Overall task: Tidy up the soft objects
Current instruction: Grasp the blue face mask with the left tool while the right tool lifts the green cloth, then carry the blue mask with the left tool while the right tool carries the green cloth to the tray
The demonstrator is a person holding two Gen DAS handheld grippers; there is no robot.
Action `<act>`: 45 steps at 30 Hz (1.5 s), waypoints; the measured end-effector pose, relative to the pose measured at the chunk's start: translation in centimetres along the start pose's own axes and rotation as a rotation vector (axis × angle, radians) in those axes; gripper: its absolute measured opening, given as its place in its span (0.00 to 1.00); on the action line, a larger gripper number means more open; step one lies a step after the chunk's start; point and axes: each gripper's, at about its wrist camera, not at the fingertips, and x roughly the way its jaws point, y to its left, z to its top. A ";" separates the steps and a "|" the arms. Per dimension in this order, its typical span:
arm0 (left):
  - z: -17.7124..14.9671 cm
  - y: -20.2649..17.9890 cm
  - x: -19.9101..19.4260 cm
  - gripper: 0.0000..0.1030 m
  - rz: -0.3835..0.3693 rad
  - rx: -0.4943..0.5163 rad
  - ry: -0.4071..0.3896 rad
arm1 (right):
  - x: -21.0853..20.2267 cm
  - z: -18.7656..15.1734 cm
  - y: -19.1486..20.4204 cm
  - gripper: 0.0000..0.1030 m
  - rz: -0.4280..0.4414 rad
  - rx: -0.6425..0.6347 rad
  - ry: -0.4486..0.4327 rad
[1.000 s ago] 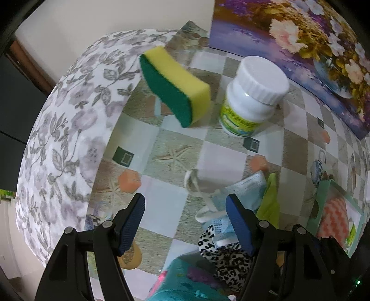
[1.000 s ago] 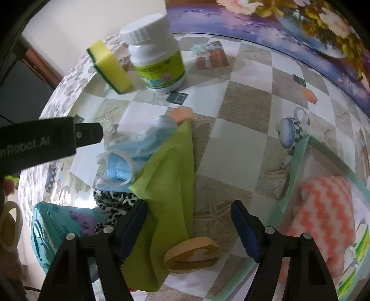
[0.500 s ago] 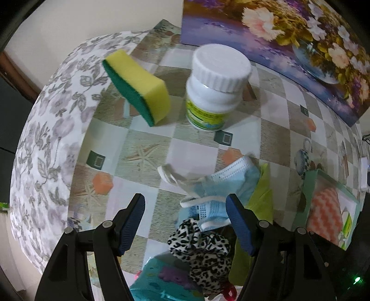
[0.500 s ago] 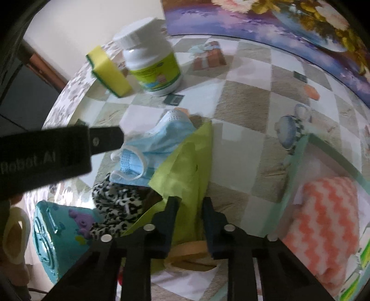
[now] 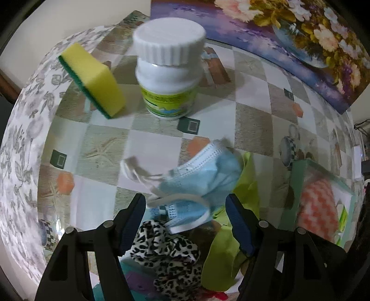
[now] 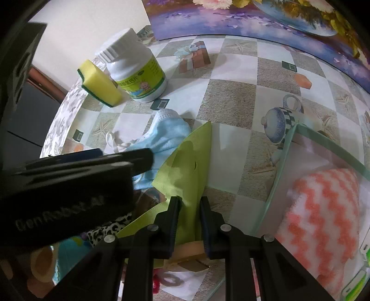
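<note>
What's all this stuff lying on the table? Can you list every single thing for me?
sponge: one, yellow with green backing, far left, beside the bottle
bottle: one, white with green label, far centre
face mask: one, light blue, middle of the pile
green cloth: one, lime, right of the mask
leopard scrunchie: one, black and white, near edge
teal toy: one, partly hidden, near left
tray: one, pale green rim, right
knitted cloth: one, orange and white, inside the tray
painting: one, purple floral, at the back
left gripper: open, over the mask
right gripper: shut on the green cloth
</note>
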 end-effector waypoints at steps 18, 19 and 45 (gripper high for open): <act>-1.2 -2.8 1.7 0.28 0.004 0.051 0.012 | -0.7 -0.1 -0.3 0.20 0.024 0.022 0.000; -1.2 -2.8 1.7 0.26 0.002 0.054 0.010 | -0.6 -0.1 -0.3 0.20 0.024 0.023 0.000; -1.3 1.1 -4.2 0.19 -0.035 -0.041 -0.128 | -5.4 1.0 -1.8 0.09 0.078 0.099 -0.130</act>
